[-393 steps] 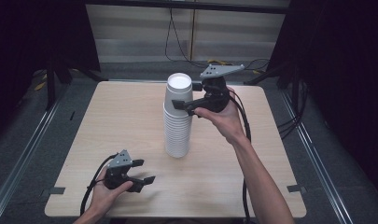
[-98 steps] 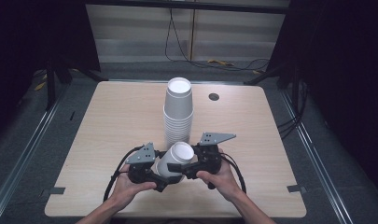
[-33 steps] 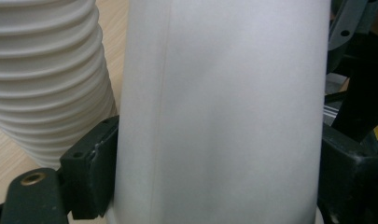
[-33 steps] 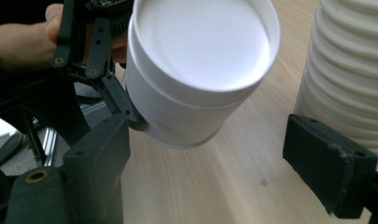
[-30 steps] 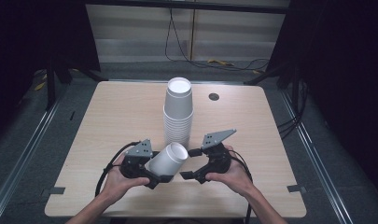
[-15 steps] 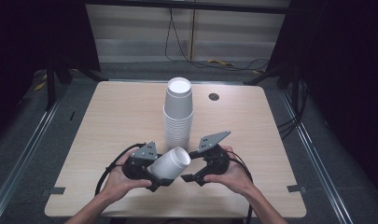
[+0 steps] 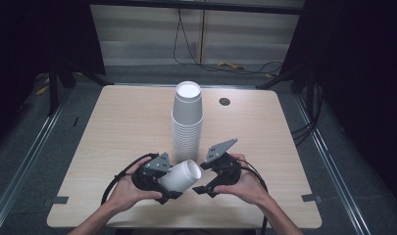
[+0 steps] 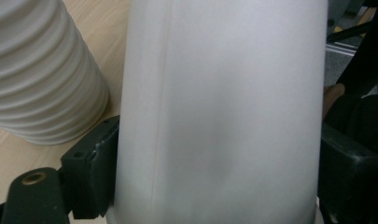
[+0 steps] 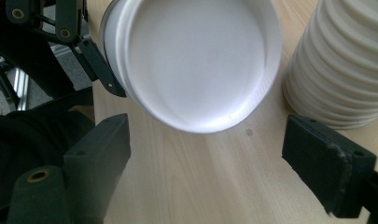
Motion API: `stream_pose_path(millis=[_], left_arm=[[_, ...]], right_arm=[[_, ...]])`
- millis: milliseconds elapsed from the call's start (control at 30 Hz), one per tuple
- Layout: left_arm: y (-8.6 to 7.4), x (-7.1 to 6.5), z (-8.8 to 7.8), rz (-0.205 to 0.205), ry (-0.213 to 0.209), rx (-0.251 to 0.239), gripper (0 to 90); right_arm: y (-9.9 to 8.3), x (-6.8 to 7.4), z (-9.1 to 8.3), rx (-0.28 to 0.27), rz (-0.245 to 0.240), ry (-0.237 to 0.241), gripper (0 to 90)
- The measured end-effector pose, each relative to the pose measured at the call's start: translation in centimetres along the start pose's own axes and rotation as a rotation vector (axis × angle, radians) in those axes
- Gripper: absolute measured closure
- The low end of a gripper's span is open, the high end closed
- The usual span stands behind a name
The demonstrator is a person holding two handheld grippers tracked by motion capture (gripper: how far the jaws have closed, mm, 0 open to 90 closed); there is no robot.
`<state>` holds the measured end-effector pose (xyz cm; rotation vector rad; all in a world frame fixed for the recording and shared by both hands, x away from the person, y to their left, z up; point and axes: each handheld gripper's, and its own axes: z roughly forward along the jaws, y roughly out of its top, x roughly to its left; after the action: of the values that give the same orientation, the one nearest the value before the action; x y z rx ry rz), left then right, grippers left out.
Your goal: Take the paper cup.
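Cup [image 7: 182,175] sideways in left tongs [image 7: 162,185], right tongs [image 7: 202,187] open, empty.

A white cup [image 9: 196,60] lies tilted, its open mouth facing the camera, gripped from behind by the left gripper [image 9: 79,42]. The right gripper [image 9: 219,163] stands wide apart below it — nothing between. A cup stack [image 9: 345,60] stands on the wooden surface [image 9: 200,186].

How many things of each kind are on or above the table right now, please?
Stack of white paper cups: 1
Single white paper cup, held on its side: 1
Handheld tongs: 2, left and right
Total: 4
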<state>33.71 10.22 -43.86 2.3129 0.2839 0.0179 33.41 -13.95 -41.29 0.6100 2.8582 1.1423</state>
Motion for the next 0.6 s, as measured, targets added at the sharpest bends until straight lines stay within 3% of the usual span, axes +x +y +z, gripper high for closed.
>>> stream_pose_path(millis=[233,400,600], left_arm=[[0.15,-0.07,0.17,0.009,0.016,0.038,14.4],[0.27,-0.01,0.32,0.018,0.003,0.063,14.4],[0.45,-0.29,0.97,0.037,-0.007,0.097,14.5]], right_arm=[[0.24,0.04,0.34,0.043,-0.017,-0.008,18.3],[0.41,0.18,0.37,0.068,-0.03,0.006,22.1],[0.51,0.33,0.52,0.083,-0.051,0.0,19.4]])
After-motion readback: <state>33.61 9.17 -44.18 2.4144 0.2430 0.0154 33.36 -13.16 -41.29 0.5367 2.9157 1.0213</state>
